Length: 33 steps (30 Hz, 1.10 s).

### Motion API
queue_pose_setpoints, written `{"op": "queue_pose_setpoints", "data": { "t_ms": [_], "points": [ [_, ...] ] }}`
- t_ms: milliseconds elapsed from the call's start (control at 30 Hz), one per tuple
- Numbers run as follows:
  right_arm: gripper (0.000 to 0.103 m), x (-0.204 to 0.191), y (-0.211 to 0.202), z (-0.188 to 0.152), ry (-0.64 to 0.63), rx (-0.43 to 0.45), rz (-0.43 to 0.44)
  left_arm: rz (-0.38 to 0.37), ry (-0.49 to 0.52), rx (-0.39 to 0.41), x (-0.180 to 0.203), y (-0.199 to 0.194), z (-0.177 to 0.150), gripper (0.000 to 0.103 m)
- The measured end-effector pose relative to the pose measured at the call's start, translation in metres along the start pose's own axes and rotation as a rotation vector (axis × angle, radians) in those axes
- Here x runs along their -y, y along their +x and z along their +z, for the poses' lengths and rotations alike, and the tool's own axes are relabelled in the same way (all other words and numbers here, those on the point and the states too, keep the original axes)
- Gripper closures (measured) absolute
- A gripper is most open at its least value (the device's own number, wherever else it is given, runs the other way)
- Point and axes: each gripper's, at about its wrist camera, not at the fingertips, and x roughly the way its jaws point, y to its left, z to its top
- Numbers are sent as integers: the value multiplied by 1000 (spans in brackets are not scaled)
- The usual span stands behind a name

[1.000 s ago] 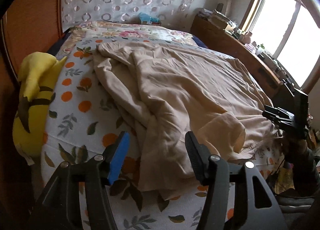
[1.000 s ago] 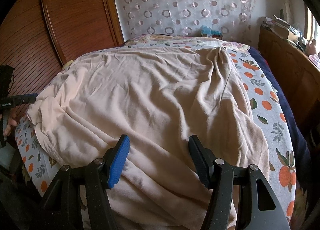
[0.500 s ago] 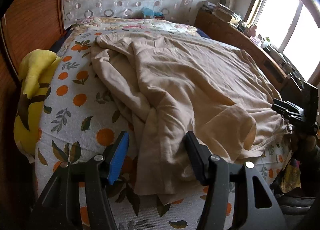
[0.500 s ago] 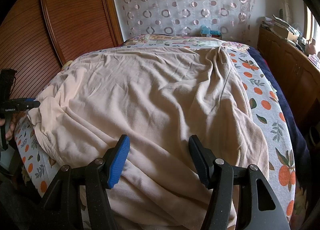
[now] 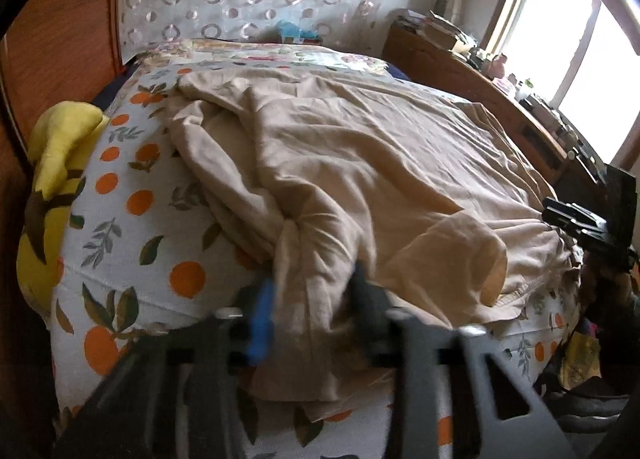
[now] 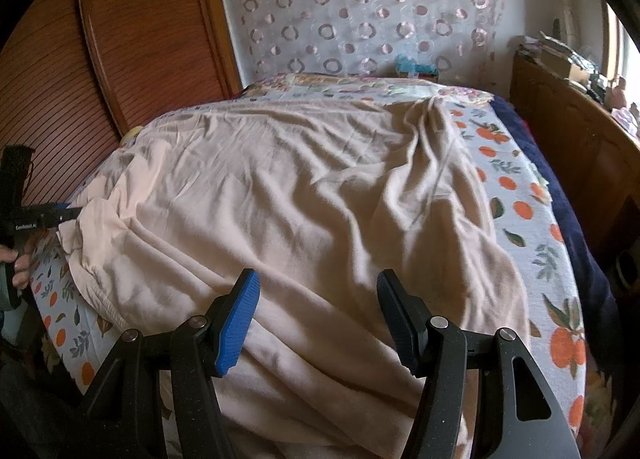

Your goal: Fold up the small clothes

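Bedding filled both views: the bed (image 6: 532, 227), under its orange-and-leaf printed sheet, ran back to a curtain (image 6: 360, 11) patterned with rings, with a wooden panel (image 6: 132, 35) on one side and a wooden cabinet (image 5: 472, 79) below the window on the other. Nearly all of the mattress was covered by the beige garment (image 6: 304, 195) — a large, thin, wrinkled cloth, spread loosely with its near hem hanging over the foot of the bed. It lay in 1 layer for the most part; only a bunched ridge ran along its one side in the left wrist view, and a near flap was curled over itself. No clean fold showed anywhere, so I judged the task barely begun: the cloth was laid out, and every fold was yet to be made.

A yellow plush toy (image 5: 52, 187) sat wedged at the bed's edge, well apart from the garment.

The left gripper (image 5: 316, 319) was blurred, but its fingers (image 5: 260, 319) stood on either side of a gathered edge of the cloth near the corner, close on it — whether they had actually pinched it I could not tell. The right gripper (image 6: 316, 319) hung over the near hem with its fingers (image 6: 236, 319) spread wide and holding nothing. By my reading, both corners needed taking before the 1st fold could be carried across.
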Motion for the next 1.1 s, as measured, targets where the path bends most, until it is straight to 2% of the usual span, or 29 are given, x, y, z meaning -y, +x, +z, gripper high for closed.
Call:
{"op": "queue_pose_setpoints", "data": {
  "t_ms": [33,67,200,400,600,767,800,933,1000,1067,1100],
  "points": [
    [40,2,-3,-1,3,3,-1,10,20,4,6,0,2,89],
    [40,3,-7,-3,8,9,-10,-4,26,11,10,-1,4,91],
    [40,14,-28,-11,34,35,-22,-62,57,74,35,-13,21,92],
    [40,26,-61,-21,60,77,-63,-196,158,166,106,-32,65,92],
    [40,44,-98,-26,94,144,-127,-334,309,168,204,-27,102,92],
    [40,54,-120,-31,116,174,-160,-402,413,124,267,-12,108,92],
    [40,54,-123,-32,118,177,-163,-410,425,118,275,-10,108,92],
    [40,49,-121,-37,122,179,-161,-325,489,93,299,-3,100,91],
    [40,47,-118,-38,118,172,-162,-348,502,75,297,-4,97,84],
    [40,48,-116,-38,114,167,-159,-364,498,89,292,-11,95,54],
    [40,48,-115,-38,114,164,-157,-353,495,109,286,-17,95,52]
  ]
}}
